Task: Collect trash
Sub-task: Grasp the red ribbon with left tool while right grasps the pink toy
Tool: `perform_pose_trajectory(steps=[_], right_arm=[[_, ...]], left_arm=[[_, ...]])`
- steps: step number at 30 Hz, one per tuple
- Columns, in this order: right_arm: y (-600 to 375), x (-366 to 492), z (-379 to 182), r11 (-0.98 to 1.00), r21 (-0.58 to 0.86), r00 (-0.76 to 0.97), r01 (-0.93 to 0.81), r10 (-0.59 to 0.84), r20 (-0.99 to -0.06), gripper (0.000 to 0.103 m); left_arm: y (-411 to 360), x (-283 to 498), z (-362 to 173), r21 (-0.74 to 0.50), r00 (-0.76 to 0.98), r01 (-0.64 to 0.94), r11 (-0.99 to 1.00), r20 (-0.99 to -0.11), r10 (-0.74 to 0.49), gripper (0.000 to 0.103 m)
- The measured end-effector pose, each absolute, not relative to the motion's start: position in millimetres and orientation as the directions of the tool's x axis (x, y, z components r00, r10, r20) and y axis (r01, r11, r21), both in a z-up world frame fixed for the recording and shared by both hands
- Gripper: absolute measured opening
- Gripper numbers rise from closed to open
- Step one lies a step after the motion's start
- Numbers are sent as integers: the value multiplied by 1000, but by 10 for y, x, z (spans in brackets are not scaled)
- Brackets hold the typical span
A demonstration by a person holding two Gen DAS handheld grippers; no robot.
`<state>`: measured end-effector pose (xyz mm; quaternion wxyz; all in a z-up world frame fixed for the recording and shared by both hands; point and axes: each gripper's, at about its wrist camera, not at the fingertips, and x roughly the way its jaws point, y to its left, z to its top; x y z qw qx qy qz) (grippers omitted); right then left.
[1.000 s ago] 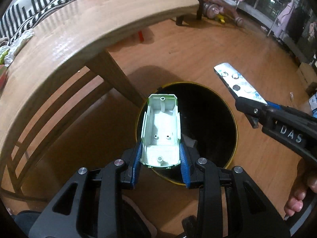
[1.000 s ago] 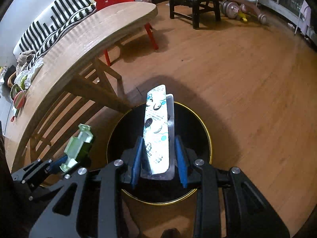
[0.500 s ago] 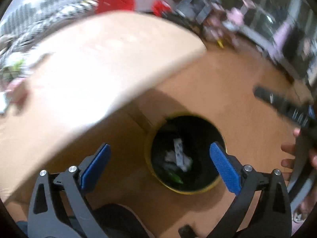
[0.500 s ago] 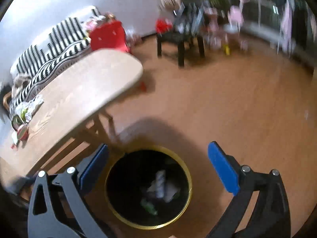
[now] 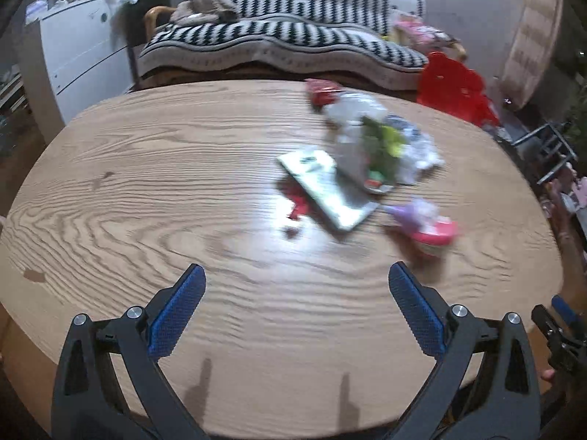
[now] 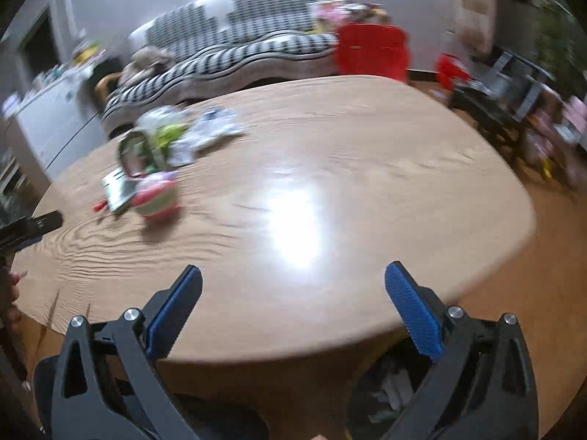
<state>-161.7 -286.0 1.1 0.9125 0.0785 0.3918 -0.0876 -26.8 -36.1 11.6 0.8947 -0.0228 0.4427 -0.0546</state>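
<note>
Wooden table (image 5: 146, 190) carries the trash (image 5: 370, 157) heaped on its far side, well apart from both grippers. Left gripper (image 5: 297, 308) and right gripper (image 6: 293, 304) gape wide, holding nothing. Wrappers and thin plastic look light, crinkly and slippery; the flat card (image 5: 326, 187) seems stiffer, best pinched at a raised edge.

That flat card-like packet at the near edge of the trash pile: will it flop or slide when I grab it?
The flat packet looks thin and straight-edged, so probably light and fairly stiff. It lies flat on the glossy wooden table, so it may slide rather than lift. Blur hides its material.
</note>
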Motion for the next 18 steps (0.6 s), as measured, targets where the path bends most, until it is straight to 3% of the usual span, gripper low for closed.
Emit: perform_pose_trajectory(steps=[6, 13, 15, 17, 18], right_arm=[[-2450, -991, 31, 991, 60, 671, 123, -39, -741, 96], [-2258, -514, -15, 996, 71, 654, 55, 18, -757, 96], [-2215, -433, -77, 996, 84, 649, 40, 38, -760, 96], [-2164, -326, -140, 996, 86, 635, 27, 50, -771, 96], [-2129, -284, -168, 997, 80, 629, 18, 51, -776, 96]], left_arm=[[-221, -5, -45, -40, 576, 106, 994, -812, -94, 97], [-317, 326, -215, -40, 566, 201, 979, -811, -149, 97], [-326, 381, -258, -27, 564, 220, 975, -812, -150, 91], [-302, 460, -310, -45, 541, 249, 967, -822, -178, 70], [-286, 484, -335, -56, 531, 256, 965, -826, -189, 69]])
